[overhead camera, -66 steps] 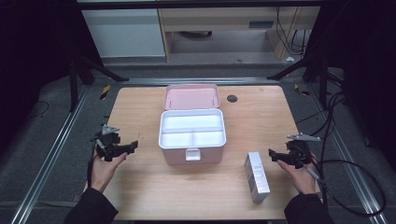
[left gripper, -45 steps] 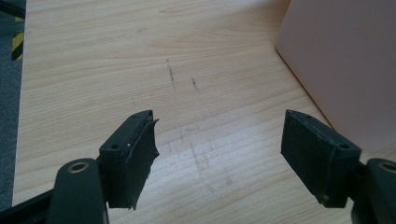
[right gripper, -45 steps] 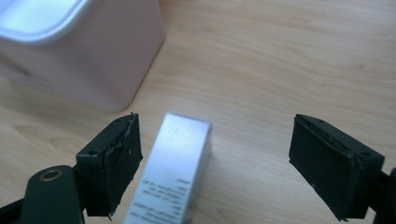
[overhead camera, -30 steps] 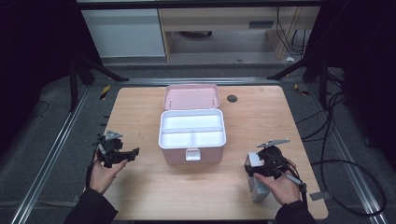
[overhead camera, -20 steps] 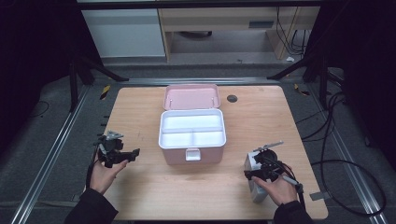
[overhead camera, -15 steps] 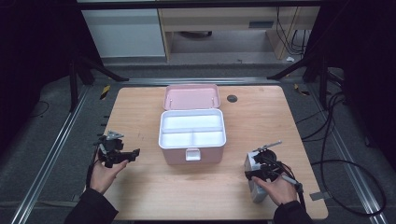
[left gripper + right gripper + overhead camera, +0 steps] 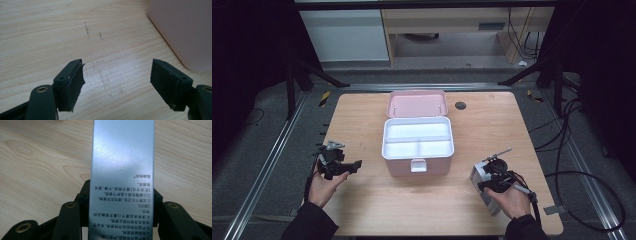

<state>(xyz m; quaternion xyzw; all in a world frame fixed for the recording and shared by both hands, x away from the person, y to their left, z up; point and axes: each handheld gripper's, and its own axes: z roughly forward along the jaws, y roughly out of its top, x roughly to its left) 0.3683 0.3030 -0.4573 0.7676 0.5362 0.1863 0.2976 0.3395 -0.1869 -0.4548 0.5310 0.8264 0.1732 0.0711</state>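
A silver-grey carton (image 7: 480,174) with printed text lies on the table's near right part. My right gripper (image 7: 495,180) sits over it; its jaws have just been closing, with the carton (image 7: 122,157) between them. In the right gripper view both pads lie against the carton's long sides. At the near left, my left gripper (image 7: 355,164) hovers just above the wood, open and empty, pointing toward the pink case (image 7: 417,167). The left gripper view shows its jaws (image 7: 117,65) wide apart over bare wood, the case's pink wall (image 7: 182,30) at the upper right.
The pink case stands mid-table with its lid (image 7: 417,104) swung back and a white divided tray (image 7: 418,140) inside. A small black disc (image 7: 460,105) lies behind it to the right. Cables (image 7: 572,150) trail on the floor to the right of the wooden table (image 7: 362,115).
My right gripper came in from the right edge onto the carton and its jaws drew in around it. The left gripper has stayed in place.
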